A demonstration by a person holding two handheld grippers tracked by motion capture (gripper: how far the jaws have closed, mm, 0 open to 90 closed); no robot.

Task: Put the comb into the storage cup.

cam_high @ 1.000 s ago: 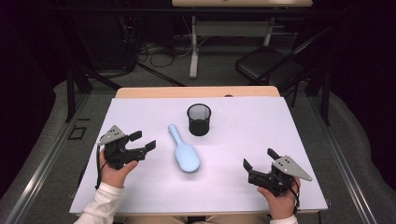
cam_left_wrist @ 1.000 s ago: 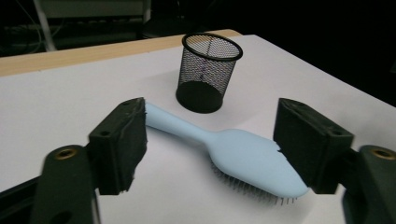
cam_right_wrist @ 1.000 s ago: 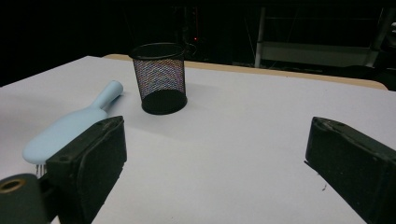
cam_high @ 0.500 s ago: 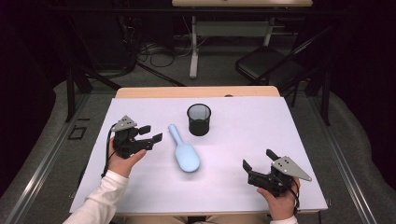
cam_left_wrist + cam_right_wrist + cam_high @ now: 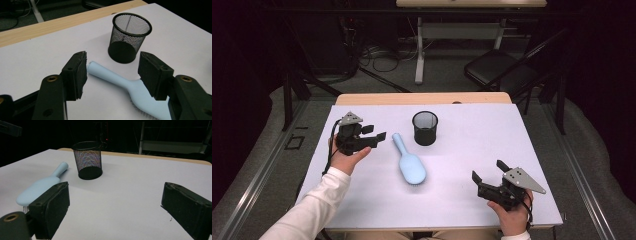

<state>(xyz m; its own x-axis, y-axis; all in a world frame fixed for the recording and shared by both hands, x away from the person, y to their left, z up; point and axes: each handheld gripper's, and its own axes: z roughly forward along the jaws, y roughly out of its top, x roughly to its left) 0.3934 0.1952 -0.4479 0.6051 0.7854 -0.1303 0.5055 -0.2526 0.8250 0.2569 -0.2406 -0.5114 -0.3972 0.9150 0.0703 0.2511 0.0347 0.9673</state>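
From the high view, a black mesh cup stands upright on the white table top, toward the far edge and a little left of the middle. A light blue hairbrush lies flat just in front and to the left of the cup, its handle end nearest the cup and its broad head pointing away from it toward the person; brush and cup are near each other but do not touch. The left gripper, held in the person's left hand, sits to the left of the cup, its jaws spread apart and aimed at the brush handle with nothing between them. The right gripper, held in the right hand, is well apart from the cup, in front and to the right of it, with its jaws wide apart and empty. In the left gripper view, the cup stands beyond the two spread jaws, and the brush handle runs across the gap between them; the handle tip lies just beside one jaw, and I cannot tell whether it touches. In the right gripper view, the cup stands ahead on the table, the brush lies to its left with bristles down, and the jaws stand far apart, holding nothing.
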